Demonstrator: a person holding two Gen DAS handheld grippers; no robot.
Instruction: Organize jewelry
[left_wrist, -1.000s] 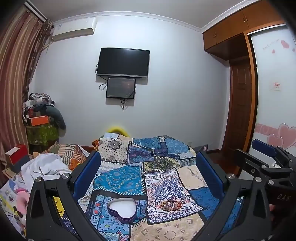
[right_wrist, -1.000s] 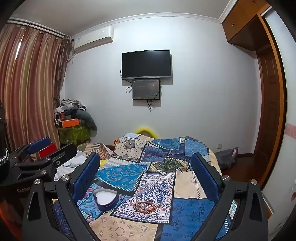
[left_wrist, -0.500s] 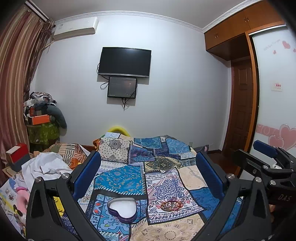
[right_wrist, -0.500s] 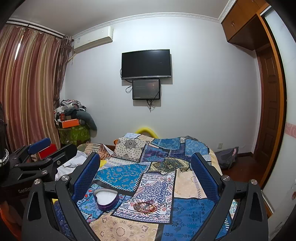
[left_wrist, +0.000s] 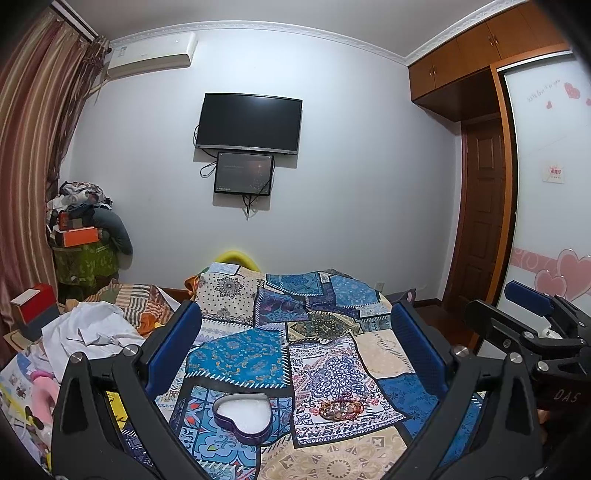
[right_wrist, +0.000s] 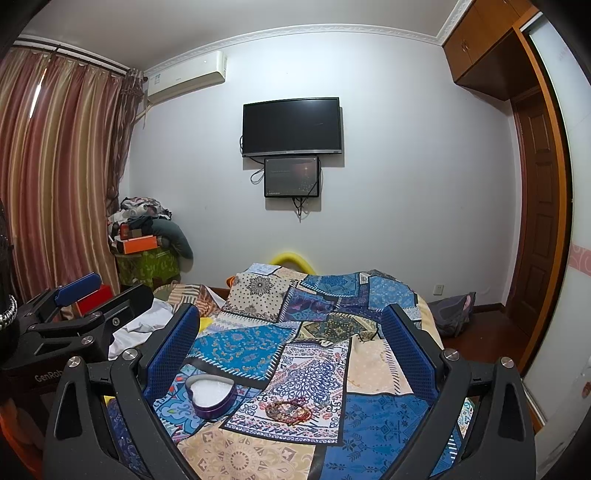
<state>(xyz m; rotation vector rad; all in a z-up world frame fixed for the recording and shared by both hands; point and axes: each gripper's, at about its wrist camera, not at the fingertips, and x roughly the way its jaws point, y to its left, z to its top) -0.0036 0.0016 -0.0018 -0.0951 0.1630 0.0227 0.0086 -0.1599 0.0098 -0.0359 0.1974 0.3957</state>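
Observation:
A purple heart-shaped box (left_wrist: 243, 414) with a white lining lies open on the patchwork bedspread (left_wrist: 325, 354). It also shows in the right wrist view (right_wrist: 211, 398). A small pile of red and gold bracelets (left_wrist: 341, 405) lies to the right of the box, apart from it, and shows in the right wrist view (right_wrist: 291, 409) too. My left gripper (left_wrist: 295, 328) is open and empty, held above the bed behind the box. My right gripper (right_wrist: 291, 325) is open and empty, above the bracelets. The right gripper's body (left_wrist: 535, 325) shows at the right of the left wrist view.
White cloth (left_wrist: 88, 332) and striped bedding lie at the bed's left. A red box (left_wrist: 33, 306) and a pile of clothes and boxes (left_wrist: 81, 229) stand by the curtain. A television (left_wrist: 249, 123) hangs on the far wall. A wooden door (left_wrist: 484, 218) and wardrobe are right.
Both views have shifted very slightly; the box and bracelets sit a touch lower in frame. Both grippers stay open and nothing on the bed has moved.

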